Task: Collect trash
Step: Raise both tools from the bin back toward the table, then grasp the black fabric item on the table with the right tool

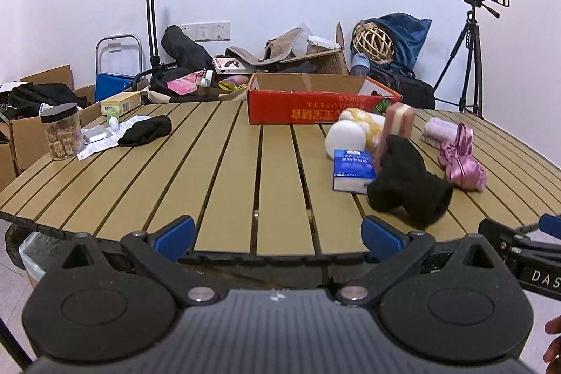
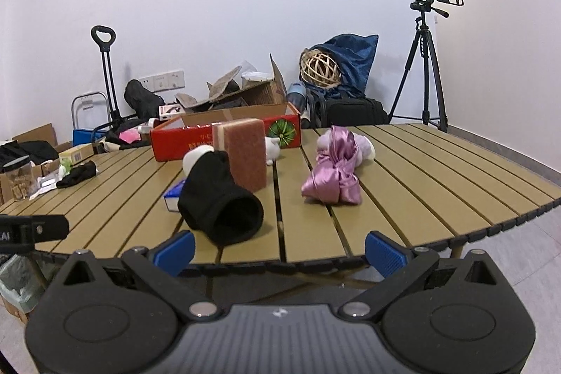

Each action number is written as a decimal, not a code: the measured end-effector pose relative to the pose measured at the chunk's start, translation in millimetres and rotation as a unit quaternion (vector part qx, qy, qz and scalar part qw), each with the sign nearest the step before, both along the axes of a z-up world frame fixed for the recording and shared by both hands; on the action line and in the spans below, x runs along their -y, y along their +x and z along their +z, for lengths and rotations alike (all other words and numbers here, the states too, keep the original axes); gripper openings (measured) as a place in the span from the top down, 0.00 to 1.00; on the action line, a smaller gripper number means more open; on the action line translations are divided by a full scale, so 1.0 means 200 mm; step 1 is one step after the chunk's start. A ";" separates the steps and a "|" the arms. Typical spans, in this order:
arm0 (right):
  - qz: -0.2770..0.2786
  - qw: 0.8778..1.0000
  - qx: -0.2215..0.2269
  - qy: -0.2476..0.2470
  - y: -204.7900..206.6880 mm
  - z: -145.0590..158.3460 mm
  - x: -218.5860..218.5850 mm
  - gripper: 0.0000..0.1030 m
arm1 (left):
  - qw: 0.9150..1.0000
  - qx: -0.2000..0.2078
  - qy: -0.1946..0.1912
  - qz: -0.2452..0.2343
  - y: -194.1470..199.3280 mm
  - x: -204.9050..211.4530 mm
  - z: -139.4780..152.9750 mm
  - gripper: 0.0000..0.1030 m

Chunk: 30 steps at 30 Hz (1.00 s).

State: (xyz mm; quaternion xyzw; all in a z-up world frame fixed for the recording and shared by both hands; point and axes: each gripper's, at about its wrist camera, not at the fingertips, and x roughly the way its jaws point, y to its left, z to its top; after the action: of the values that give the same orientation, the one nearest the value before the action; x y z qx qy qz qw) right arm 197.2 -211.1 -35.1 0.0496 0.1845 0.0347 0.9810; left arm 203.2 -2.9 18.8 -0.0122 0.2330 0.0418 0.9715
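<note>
Left gripper (image 1: 278, 239) and right gripper (image 2: 279, 251) both level at the near edge of the slatted table (image 1: 224, 163), jaws spread wide, holding nothing (side by side). Black sock (image 2: 221, 198) lies just ahead, against the blue carton (image 1: 352, 170).

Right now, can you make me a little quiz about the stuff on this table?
1. True or false: the left hand-held gripper is holding something.
2. What leans on the upright sponge block? A) black sock B) pink satin cloth C) clear jar
3. Fill in: the box at the table's far edge is ____.

Key: 1 false, both grippers are open; 2 A; 3 red.
</note>
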 end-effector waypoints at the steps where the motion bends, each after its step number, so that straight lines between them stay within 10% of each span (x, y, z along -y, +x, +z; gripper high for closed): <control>1: 0.001 1.000 0.001 0.001 0.01 0.00 0.00 0.00 | 1.000 0.001 -0.001 0.001 0.01 0.00 0.00 0.00; 30: 0.013 1.000 0.014 0.001 0.47 -0.03 -0.09 0.00 | 0.999 -0.024 -0.019 0.015 0.50 -0.09 -0.06 0.00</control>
State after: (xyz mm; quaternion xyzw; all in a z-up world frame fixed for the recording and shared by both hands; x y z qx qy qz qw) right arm 291.4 -192.4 -40.6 0.0474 0.1712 0.0484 0.9829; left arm 302.8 14.9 6.0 -0.0327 0.2569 0.0519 0.9645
